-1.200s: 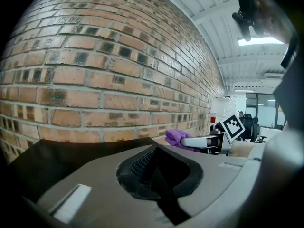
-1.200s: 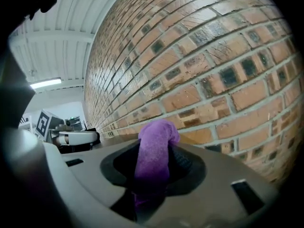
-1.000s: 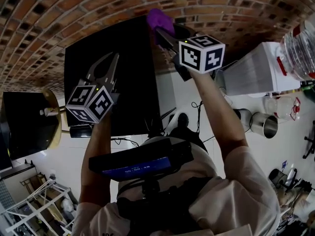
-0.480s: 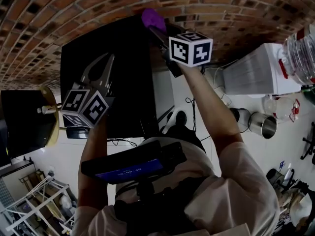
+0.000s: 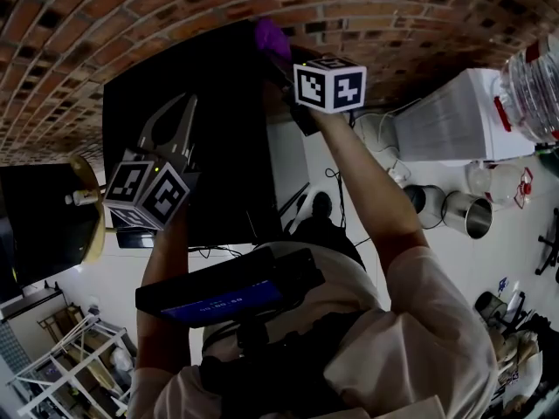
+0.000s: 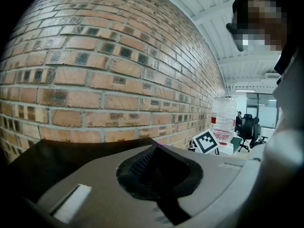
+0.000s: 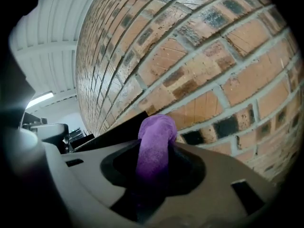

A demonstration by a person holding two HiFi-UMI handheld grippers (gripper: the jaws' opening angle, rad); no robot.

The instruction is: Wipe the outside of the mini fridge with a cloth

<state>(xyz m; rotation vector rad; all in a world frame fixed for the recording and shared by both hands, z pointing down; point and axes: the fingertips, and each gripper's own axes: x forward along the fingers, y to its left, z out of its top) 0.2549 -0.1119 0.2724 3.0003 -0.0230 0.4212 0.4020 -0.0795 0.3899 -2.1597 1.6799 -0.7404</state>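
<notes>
The black mini fridge (image 5: 205, 147) stands against the brick wall, and I look down on its top. My right gripper (image 5: 279, 59) is shut on a purple cloth (image 5: 272, 37) at the fridge's back right corner, close to the bricks. In the right gripper view the cloth (image 7: 155, 144) bulges out from between the jaws, with the fridge's dark edge (image 7: 111, 127) behind it. My left gripper (image 5: 179, 112) hovers over the left part of the fridge top, shut and holding nothing. In the left gripper view the shut left gripper (image 6: 152, 158) points at the wall over the fridge top (image 6: 52, 153).
A brick wall (image 5: 131, 24) runs behind the fridge. To the right stand a white appliance (image 5: 458, 120), a large water bottle (image 5: 534, 77) and metal cups (image 5: 467, 218). A brass-coloured disc on a stem (image 5: 89, 206) and a black box (image 5: 39, 221) sit at the left.
Both grippers have drifted a little to the left in the head view, the fridge with them. The cloth stays gripped at the back right corner; neither gripper's jaws changed.
</notes>
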